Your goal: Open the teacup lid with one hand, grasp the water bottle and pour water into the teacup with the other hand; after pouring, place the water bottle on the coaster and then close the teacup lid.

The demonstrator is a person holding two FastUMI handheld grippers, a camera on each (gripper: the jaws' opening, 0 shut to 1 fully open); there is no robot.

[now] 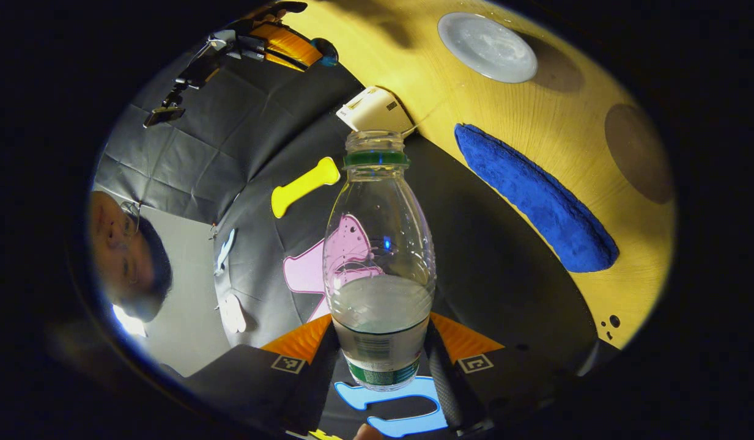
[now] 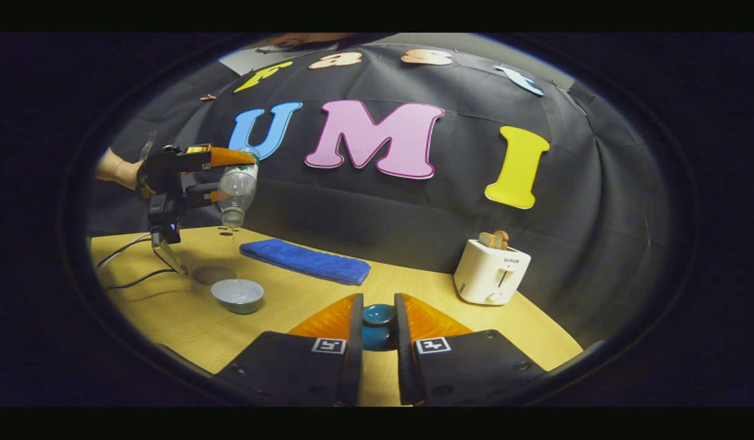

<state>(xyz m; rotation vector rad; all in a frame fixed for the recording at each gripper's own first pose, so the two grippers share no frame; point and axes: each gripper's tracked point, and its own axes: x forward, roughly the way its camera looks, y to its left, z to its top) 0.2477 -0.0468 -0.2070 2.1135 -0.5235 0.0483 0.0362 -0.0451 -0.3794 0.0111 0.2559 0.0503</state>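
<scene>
The left gripper clamps the water bottle, tipped mouth-down over the teacup. The right gripper pinches the teacup lid above the table. A blue cloth and toaster lie behind.

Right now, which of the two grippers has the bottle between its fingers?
The left gripper, up over the teacup, grips the water bottle tilted mouth-down. The right gripper grips the teacup lid instead.
</scene>
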